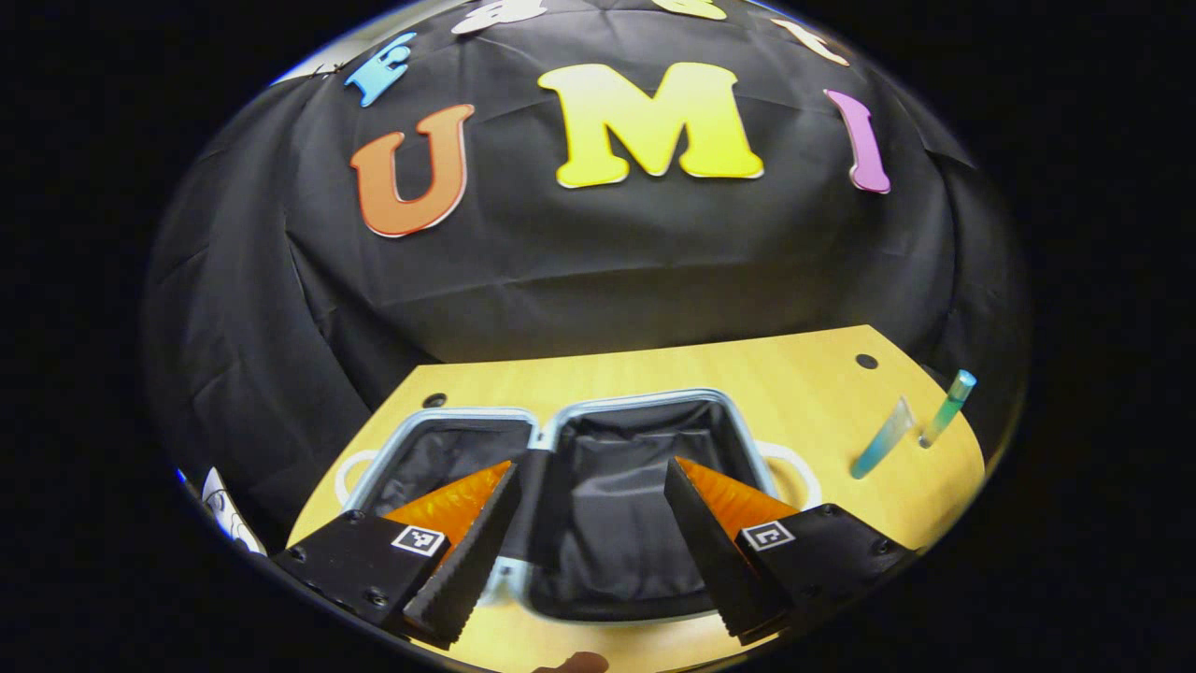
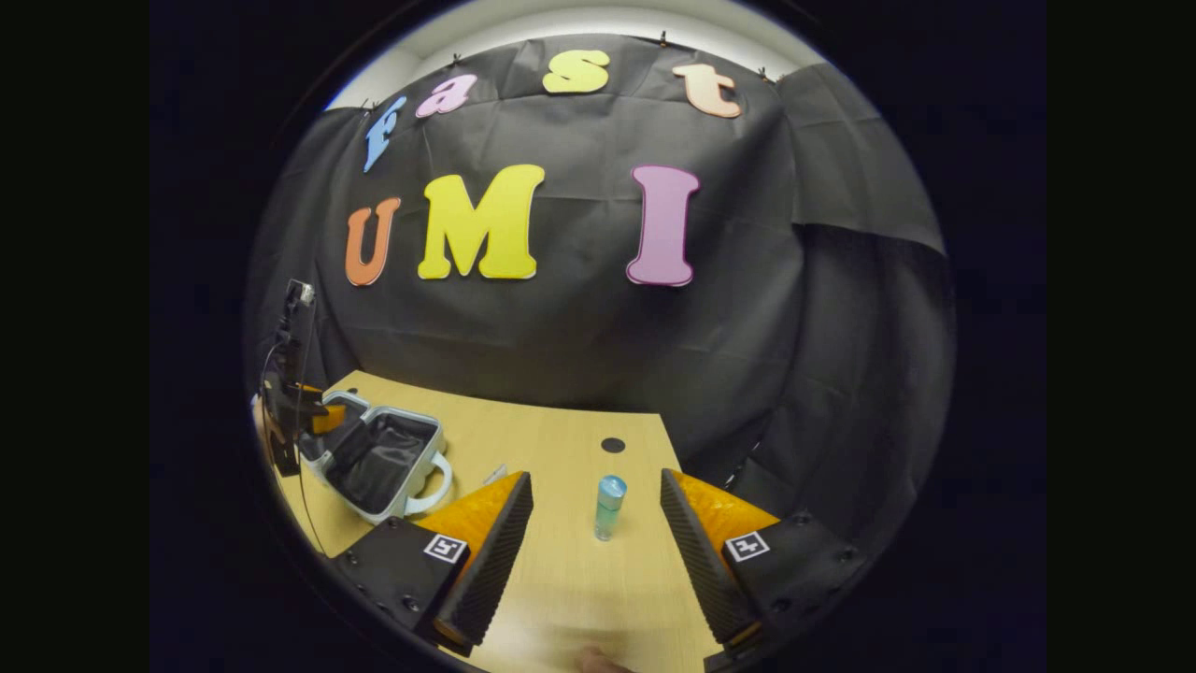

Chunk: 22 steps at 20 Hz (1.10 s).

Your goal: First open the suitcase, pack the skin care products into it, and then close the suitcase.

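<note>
- Tabletop: my suitcase lies open near its left edge.
- Left hand-held gripper released above it.
- Right hand-held gripper released, bottle upright between fingers, untouched.

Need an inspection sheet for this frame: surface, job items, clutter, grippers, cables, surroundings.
Surface: wooden table, dark round holes in it.
Job's things: suitcase lies open, black lining, nothing seen inside; bottle upright on the table; tube standing beside it.
Clutter: nothing seen.
Grippers: left gripper open over the suitcase; right gripper open, the bottle ahead between its fingers, untouched.
Cables: thin cable hanging by the left gripper.
Surroundings: black cloth wall behind the table.
</note>
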Tool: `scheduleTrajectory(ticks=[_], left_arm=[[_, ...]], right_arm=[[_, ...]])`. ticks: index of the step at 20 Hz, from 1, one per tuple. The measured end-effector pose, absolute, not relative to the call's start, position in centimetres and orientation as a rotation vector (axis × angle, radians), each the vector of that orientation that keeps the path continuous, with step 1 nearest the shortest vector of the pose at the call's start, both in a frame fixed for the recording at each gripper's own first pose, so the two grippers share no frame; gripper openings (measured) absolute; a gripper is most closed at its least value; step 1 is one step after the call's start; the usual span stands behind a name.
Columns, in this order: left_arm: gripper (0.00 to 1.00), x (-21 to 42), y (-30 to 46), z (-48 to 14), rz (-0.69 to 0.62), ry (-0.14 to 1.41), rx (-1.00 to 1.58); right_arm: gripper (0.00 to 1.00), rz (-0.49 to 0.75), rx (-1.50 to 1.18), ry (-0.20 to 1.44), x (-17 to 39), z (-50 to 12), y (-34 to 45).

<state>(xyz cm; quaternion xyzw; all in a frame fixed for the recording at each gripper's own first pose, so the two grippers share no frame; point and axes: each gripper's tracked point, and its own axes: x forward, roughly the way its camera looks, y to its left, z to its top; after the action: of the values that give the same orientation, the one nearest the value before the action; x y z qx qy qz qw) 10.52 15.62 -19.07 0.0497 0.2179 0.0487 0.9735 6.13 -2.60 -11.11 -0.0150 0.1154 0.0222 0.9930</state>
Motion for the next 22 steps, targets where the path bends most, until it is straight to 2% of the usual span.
scheduleTrajectory(ticks=[8,14,18,22], left_arm=[[0.99,9.7,-0.7,-23.5,-0.131,0.504,0.154],[0.99,11.3,-8.6,-27.4,-0.273,0.566,0.125],[0.99,14.4,-11.7,-29.3,-0.314,0.567,0.113],[0.96,17.9,-12.7,-31.8,-0.297,0.578,0.09]], right_arm=[[0.81,0.123,-0.056,0.311,6.7,-17.1,-3.3],[0.82,0.084,-0.046,0.366,7.7,-19.2,-3.9],[0.82,0.041,-0.047,0.397,8.3,-19.9,-5.3],[0.82,0.007,-0.061,0.43,9.2,-21.4,-6.7]])
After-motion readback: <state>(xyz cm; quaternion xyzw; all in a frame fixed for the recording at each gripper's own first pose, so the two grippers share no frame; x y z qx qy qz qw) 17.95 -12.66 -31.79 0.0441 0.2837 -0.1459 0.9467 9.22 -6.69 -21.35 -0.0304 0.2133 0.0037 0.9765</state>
